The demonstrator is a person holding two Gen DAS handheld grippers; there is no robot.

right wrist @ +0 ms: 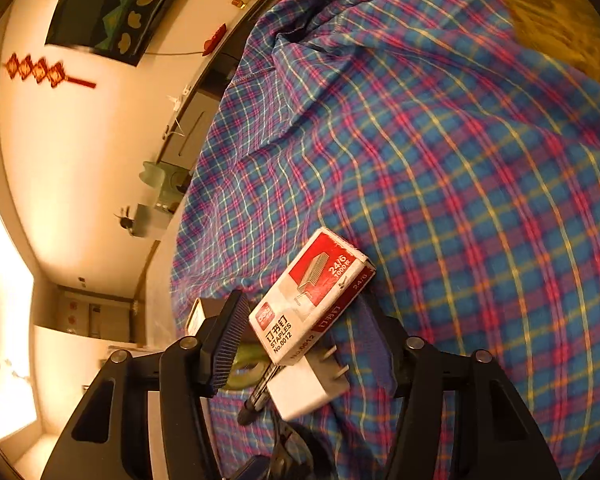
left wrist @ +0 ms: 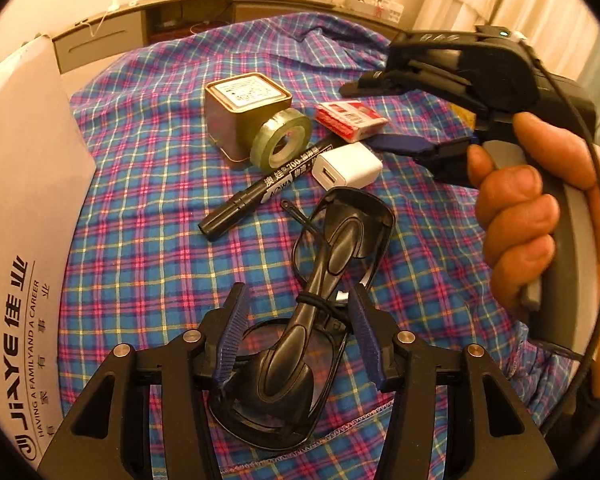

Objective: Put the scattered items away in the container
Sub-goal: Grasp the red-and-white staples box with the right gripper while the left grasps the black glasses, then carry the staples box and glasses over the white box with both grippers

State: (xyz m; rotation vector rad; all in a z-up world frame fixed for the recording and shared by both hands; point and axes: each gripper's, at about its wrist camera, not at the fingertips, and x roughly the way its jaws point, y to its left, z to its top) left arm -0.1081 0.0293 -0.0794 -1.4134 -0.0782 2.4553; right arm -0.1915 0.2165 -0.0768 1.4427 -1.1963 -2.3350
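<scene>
A blue, pink and yellow plaid cloth [left wrist: 148,248] covers the desk under everything I am working on. At my far left stands the white cardboard box [left wrist: 24,200] printed with "JIAYE", its wall rising beside the cloth. My left claw [left wrist: 300,340] is spread wide around a pair of black glasses [left wrist: 320,288] that lies folded on the cloth, a thin black cord wound about its arms; the ribbed blue pads sit on either side of the frame, and I cannot tell whether they touch it. My right claw [left wrist: 384,116] reaches in from the right, gripped by my right hand [left wrist: 540,216], its fingers parted wide on either side of the red and white staples box [left wrist: 350,118]; from its own camera that staples box [right wrist: 312,300] lies between the open fingers, just beside them, resting on the cloth. Further back a square brass-coloured tin [left wrist: 240,112] stands upright, with a roll of green tape [left wrist: 280,140] leaning on edge against its front. A black marker [left wrist: 260,192] lies diagonally in front of the tape, and a white USB charger [left wrist: 346,168] sits just beside the marker's far end, close to the tip of the glasses.
</scene>
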